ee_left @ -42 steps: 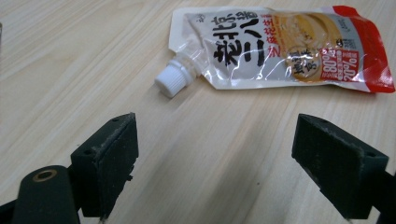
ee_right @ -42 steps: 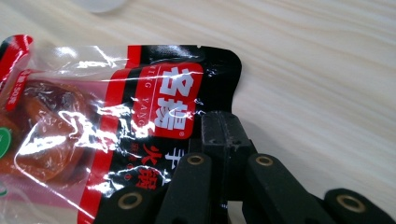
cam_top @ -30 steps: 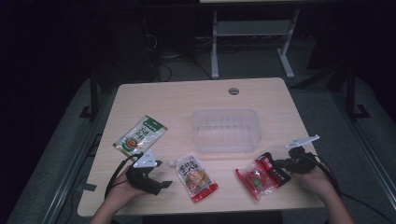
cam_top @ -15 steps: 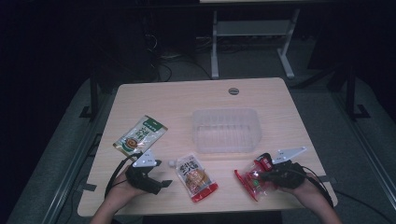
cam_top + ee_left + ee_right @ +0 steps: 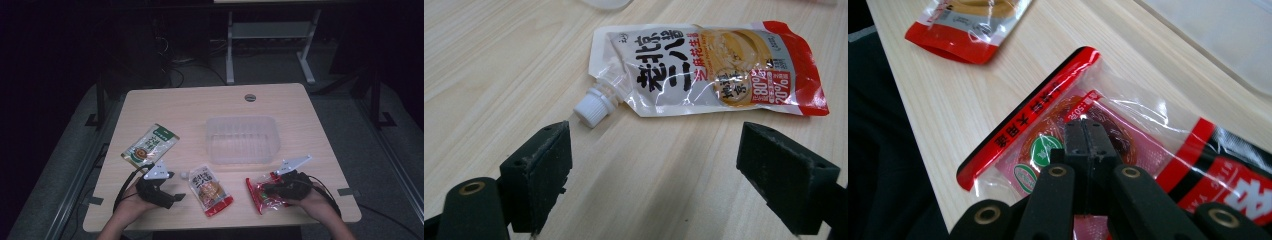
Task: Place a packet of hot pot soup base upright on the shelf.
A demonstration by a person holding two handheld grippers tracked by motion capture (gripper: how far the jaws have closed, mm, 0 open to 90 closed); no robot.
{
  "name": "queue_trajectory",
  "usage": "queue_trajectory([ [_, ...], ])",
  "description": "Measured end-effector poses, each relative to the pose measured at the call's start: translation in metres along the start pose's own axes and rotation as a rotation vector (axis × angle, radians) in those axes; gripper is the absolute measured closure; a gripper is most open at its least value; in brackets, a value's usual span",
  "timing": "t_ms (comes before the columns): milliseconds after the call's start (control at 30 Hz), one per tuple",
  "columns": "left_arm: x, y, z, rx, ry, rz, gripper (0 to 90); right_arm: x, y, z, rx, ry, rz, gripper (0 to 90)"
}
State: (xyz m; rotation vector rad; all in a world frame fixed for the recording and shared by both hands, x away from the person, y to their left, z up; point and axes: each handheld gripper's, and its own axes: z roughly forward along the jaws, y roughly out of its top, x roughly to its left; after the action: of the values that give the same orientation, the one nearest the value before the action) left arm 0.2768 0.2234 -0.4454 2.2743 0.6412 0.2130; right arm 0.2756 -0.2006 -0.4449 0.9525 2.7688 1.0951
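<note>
Sliding leftward from the tabletop's [image 5: 300, 107] right edge, the right gripper [image 5: 1084, 125], fingers pressed together, is hovering over the red snack packet [image 5: 264, 192] near the clear plastic tray [image 5: 242, 139], while the left gripper [image 5: 654, 170], fingers spread wide and empty, is facing the spouted sauce pouch [image 5: 709, 67], apparently readying for a pick.

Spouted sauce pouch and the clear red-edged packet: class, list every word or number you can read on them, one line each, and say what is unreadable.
"80%" and "20%": red panel on the spouted sauce pouch.
Large black Chinese characters across the same pouch: visible, but I cannot transcribe them with certainty.
Black Chinese characters along the red strip of the clear packet: too blurred to read.
Green round label inside that packet: too small to read.
Green pouch: print too small to read.
</note>
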Motion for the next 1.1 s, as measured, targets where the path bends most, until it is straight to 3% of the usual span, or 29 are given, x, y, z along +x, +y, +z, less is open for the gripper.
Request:
queue_trajectory([
  [200,-0.008,0.008,0.003,-0.014,-0.012,0.008,14.2,0.004,0.008,0.007,0.002,0.009,-0.033,89.7],
  [300,-0.014,0.016,0.005,-0.014,-0.028,0.027,14.7,0.002,0.006,0.0,-0.029,0.013,0.0,87.1],
  [367,-0.018,0.021,0.007,-0.04,-0.046,0.027,17.7,0.0,0.003,-0.008,-0.054,0.002,0.017,83.7],
  [467,-0.024,0.031,0.011,-0.064,-0.084,0.036,26.0,-0.005,-0.002,-0.019,-0.082,-0.034,0.055,74.2],
  [567,-0.031,0.043,0.018,-0.071,-0.113,0.055,40.9,-0.009,-0.007,-0.028,-0.113,-0.066,0.102,65.3],
  [767,-0.048,0.073,0.039,-0.071,-0.19,0.114,68.9,-0.012,-0.019,-0.037,-0.12,-0.104,0.139,49.5],
  [900,-0.057,0.091,0.059,-0.06,-0.234,0.139,84.5,-0.014,-0.027,-0.041,-0.117,-0.128,0.152,43.7],
  [967,-0.062,0.1,0.071,-0.049,-0.247,0.162,89.2,-0.016,-0.031,-0.042,-0.107,-0.129,0.16,42.0],
  [1100,-0.069,0.111,0.091,-0.035,-0.266,0.189,89.6,-0.019,-0.035,-0.045,-0.105,-0.153,0.171,39.0],
])
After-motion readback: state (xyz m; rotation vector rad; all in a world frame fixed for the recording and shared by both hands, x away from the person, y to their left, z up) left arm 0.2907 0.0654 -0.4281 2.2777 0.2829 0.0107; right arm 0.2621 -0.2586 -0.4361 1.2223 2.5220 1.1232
